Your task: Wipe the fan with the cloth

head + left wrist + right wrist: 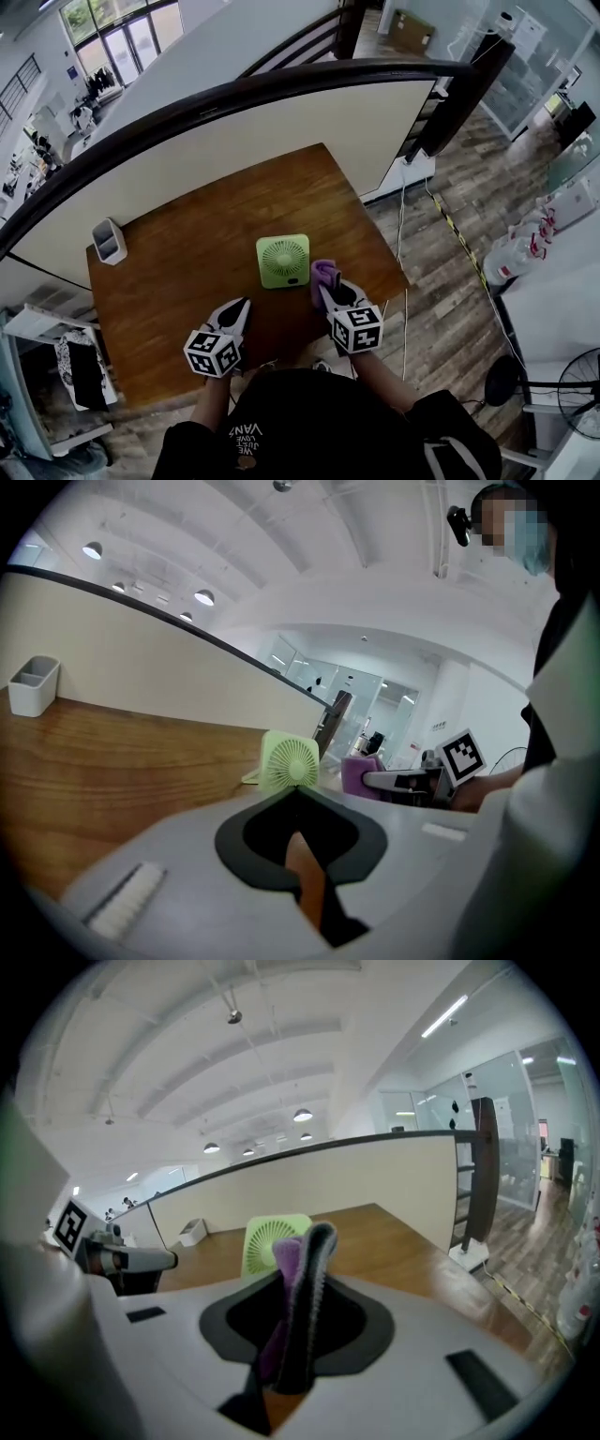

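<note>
Centre frame: small green fan [282, 260] on the wooden table [178, 262], well clear of every edge. Just beside its lower right corner, purple cloth [324, 274], clamped between the closed jaws of the right gripper [328, 287]. Lower left of the fan, left gripper [241, 307], jaws pressed together on nothing, over bare tabletop. Open wood left of and above the fan. At the table's upper left corner, white container [110, 241] against the curved partition [234, 150]. To the right, table edge close by.
</note>
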`<state>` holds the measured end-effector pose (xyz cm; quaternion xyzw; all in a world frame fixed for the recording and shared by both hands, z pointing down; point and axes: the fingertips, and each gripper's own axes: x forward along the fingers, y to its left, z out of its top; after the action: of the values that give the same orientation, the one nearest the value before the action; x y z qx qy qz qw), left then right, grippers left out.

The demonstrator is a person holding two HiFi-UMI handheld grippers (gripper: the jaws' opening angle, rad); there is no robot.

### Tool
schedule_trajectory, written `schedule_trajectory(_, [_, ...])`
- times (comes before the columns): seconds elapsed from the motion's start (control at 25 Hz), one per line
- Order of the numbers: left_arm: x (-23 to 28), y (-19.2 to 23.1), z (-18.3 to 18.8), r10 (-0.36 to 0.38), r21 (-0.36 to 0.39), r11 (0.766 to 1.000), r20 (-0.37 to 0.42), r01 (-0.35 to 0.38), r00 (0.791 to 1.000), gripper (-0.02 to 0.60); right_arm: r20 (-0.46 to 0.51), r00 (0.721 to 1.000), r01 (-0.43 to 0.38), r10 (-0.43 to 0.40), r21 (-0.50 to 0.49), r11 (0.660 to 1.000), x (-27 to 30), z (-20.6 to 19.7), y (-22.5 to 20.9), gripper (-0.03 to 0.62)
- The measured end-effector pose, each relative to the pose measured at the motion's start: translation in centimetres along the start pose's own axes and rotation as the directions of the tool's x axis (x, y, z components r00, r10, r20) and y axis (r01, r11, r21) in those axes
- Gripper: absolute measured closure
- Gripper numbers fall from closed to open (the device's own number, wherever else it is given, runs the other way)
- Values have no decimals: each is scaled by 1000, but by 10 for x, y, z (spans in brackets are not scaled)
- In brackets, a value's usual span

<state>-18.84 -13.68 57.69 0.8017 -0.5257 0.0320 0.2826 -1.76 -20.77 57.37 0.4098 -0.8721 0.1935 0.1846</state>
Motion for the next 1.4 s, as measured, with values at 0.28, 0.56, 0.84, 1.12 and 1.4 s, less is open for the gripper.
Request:
schedule_trajectory(0.28, [-16,-33,16,64,22,998,122,-67,990,571,69,988,-142,142,-5,990,-33,28,11,500])
schedule_trajectory(0.56, [-42,-65,14,138,23,989,212,-146,968,571,96,961,-257,259,-31,966,-60,36,17,500])
schedule_trajectory(0.84, [-57,-89,-12,207,-31,978,233,-206,950,571,124,932,-338,341,-47,940,-82,36,25,500])
schedule_trajectory(1.12, [-53,-117,-25,215,-49,977,248,-209,945,571,94,914,-391,395,-61,918,-104,18,24,500])
schedule_trajectory(1.4, [-49,-138,-39,213,-59,977,250,-204,945,571,63,907,-412,417,-79,908,-121,0,21,500])
